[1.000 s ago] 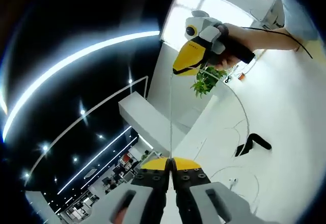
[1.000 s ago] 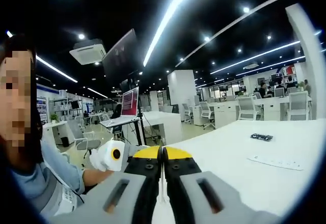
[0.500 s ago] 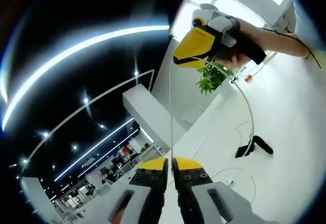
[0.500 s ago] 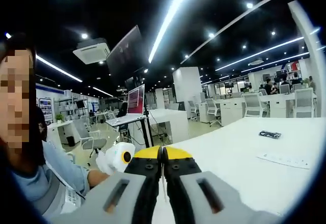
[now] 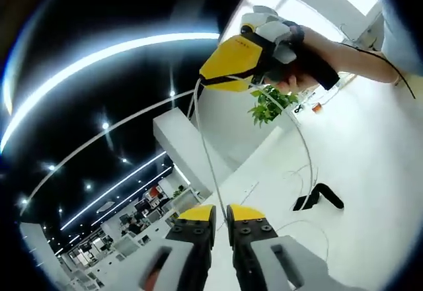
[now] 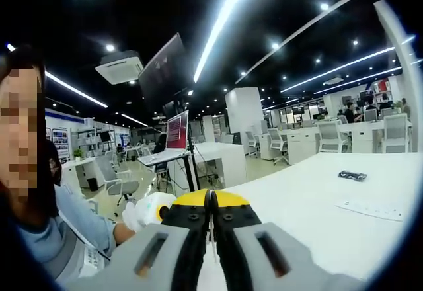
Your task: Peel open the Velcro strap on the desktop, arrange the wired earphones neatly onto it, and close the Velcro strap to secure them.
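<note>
— What is hard to make out here?

— The thin white cord of the wired earphones [image 5: 206,162] mostly. In the left gripper view it runs from the lower middle of the frame up to the upper middle, nearly along the frame's vertical, and a second strand arcs down the right side toward the white counter [image 5: 370,172]. The earbuds themselves cannot be picked out; faint loops of cord lie on the counter at lower right, too thin to follow.

— And the strap?

— The black Velcro strap [image 5: 317,197] lies on the counter right of centre in that view, a bent strip with its long axis slanting from lower left to upper right. Whether it is peeled open cannot be told.

— How are the grippers held?

— The left gripper [image 5: 221,213], yellow-tipped with black and grey jaws, rises from the bottom edge; its jaws stand a narrow slit apart and the cord passes down into that slit, though an actual pinch cannot be confirmed. The right gripper [image 5: 201,83] sits high at upper centre, a hand [image 5: 301,73] wrapped around its handle, forearm cut off at the right edge; its yellow tips point lower left and the cord leaves from them. In the right gripper view its jaws [image 6: 210,200] are pressed together with a fine white line in the seam.

— Anything else?

— A green potted plant [image 5: 268,106] stands behind the hand.
</note>
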The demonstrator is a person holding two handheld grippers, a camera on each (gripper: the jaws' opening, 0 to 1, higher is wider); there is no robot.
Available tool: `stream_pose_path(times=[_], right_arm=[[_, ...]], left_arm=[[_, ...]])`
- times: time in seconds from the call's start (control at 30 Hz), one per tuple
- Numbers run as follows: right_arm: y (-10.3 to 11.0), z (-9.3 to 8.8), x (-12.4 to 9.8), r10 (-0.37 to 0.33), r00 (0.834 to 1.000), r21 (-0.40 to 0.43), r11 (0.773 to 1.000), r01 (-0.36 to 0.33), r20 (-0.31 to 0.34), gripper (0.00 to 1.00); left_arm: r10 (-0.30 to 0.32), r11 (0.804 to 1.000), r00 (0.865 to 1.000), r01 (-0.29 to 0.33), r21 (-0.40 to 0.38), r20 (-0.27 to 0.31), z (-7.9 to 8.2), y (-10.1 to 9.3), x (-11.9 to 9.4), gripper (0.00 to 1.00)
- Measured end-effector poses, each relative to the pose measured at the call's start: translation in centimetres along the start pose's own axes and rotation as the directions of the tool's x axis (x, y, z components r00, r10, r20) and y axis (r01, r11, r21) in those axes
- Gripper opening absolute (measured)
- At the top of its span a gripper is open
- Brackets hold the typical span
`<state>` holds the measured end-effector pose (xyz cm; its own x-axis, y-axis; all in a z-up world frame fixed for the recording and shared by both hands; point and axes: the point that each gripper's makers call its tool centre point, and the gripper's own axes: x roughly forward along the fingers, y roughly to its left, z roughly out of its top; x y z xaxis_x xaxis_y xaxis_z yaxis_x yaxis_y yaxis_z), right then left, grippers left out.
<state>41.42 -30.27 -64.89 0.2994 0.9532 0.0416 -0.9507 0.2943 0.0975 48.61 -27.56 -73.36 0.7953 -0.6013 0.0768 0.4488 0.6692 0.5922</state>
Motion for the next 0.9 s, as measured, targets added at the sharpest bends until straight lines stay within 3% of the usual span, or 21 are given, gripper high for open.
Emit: stream_pose_path(times=[0.37,0.87,0.9], right_arm=[[-0.5,0.1,0.0,-0.016,1.0,0.0,1.0,0.016,0.008,0.04],[-1.0,1.0,-1.5,-0.045,0.998,-0.03,0.999,0.046,0.033,0.04],[-1.1,1.1,-1.7,-0.049,0.998,-0.032,0.998,0.05,0.035,0.04]], left_arm=[[-0.061,0.997,0.998,0.061,-0.047,0.007,-0.1,-1.6,0.1,0.13],[-0.076,0.996,0.996,0.074,-0.056,-0.036,-1.0,-1.7,-0.3,0.08],[-0.081,0.995,0.996,0.079,-0.057,-0.036,-1.0,-2.6,-0.3,0.08]])
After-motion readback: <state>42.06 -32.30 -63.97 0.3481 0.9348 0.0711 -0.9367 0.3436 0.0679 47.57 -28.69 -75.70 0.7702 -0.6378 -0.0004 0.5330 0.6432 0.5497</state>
